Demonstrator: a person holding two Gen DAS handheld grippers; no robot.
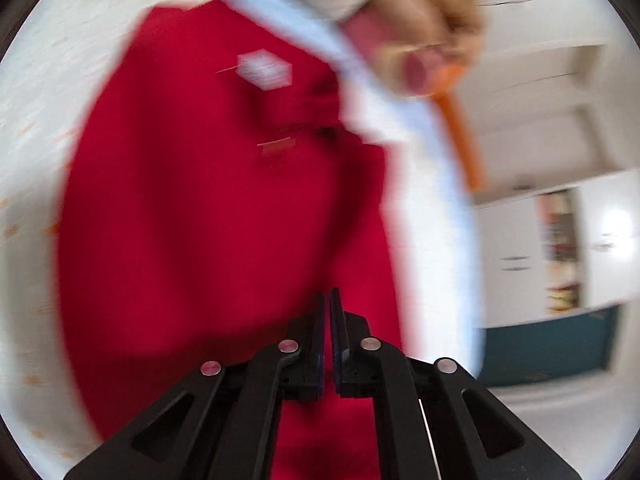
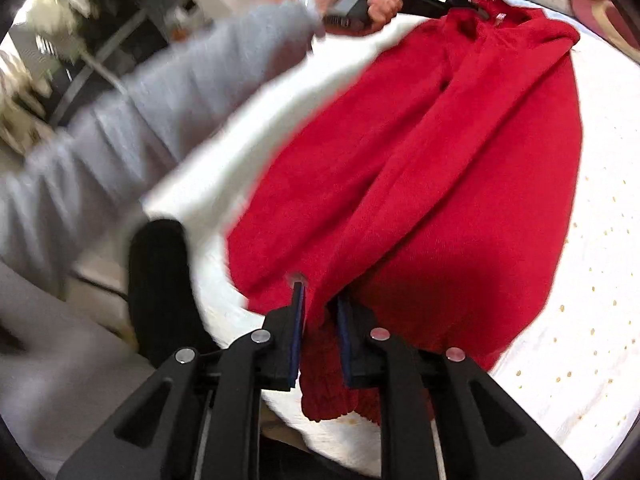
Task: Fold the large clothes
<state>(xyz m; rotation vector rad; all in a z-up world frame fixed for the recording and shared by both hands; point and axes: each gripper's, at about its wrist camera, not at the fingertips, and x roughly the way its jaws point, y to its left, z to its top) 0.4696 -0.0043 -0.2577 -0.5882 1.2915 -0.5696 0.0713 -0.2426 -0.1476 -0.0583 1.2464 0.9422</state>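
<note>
— On the white bedspread [image 2: 580, 280], where does the red sweater [image 2: 440, 168] lie?
— Spread flat along it.
— And the tools?
— Left gripper [image 1: 327, 308] is closed over the sweater, nothing visibly caught; right gripper [image 2: 320, 300] is narrowly parted, ribbed hem between its pads.

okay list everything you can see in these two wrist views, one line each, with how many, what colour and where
red garment: one, red, spread lengthwise on the bed, ribbed hem at the near edge
white label: one, white, on the garment near its neck
bed cover: one, white with small orange dots, under the garment
cupboards: several, white, blurred, beyond the bed in the left wrist view
grey sleeve: one, grey, reaching across the bed edge toward the garment's far end
left gripper: one, black, shut, over the garment
right gripper: one, black, with the garment's hem between its fingers
right hand: one, holding an orange and pink handle
</note>
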